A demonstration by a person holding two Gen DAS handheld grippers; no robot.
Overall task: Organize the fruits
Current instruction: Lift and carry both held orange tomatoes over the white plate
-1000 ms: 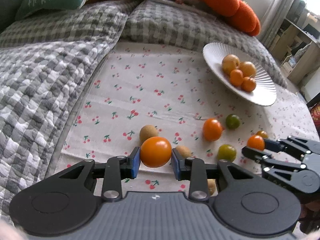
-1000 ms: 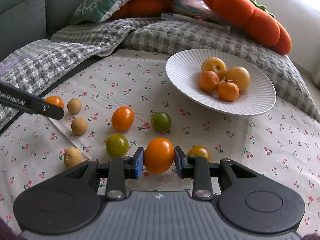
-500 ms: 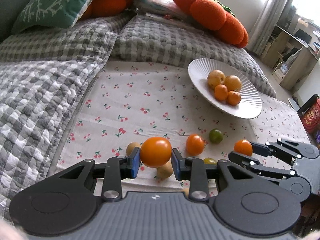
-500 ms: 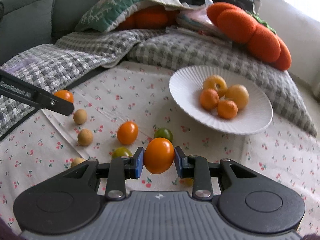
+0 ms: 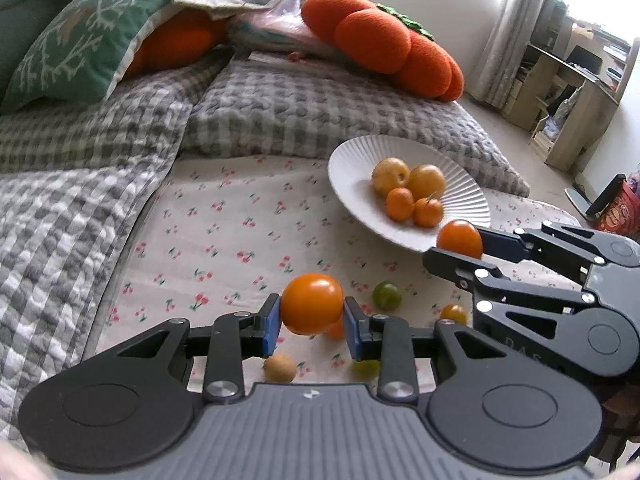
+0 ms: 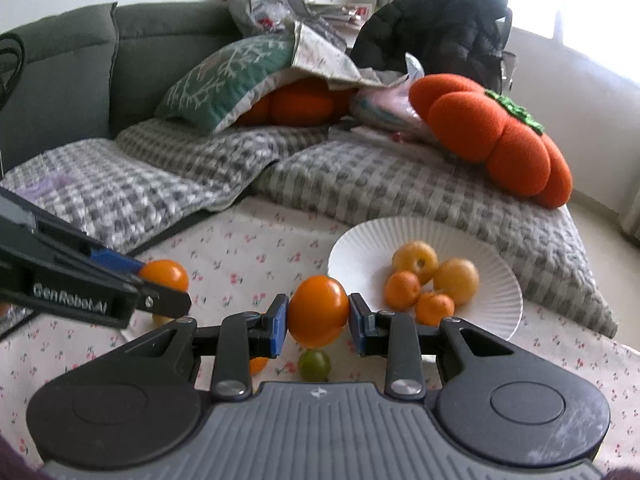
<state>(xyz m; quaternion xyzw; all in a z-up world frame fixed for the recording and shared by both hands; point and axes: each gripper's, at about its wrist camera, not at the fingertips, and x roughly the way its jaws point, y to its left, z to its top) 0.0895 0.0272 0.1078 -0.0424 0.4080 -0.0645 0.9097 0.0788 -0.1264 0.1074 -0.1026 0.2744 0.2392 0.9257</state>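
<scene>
Left wrist view: the left gripper (image 5: 311, 316) is clamped on an orange tomato (image 5: 311, 303); the white plate (image 5: 352, 168) lies ahead and to the right, well apart. The right gripper (image 5: 460, 246), pinching its own tomato (image 5: 460, 238), sits at the plate's near rim, so it is probably nearer.

Right wrist view: the right gripper (image 6: 318, 316) grips its tomato (image 6: 318, 310); the plate (image 6: 352, 252) is just ahead-right.
</scene>
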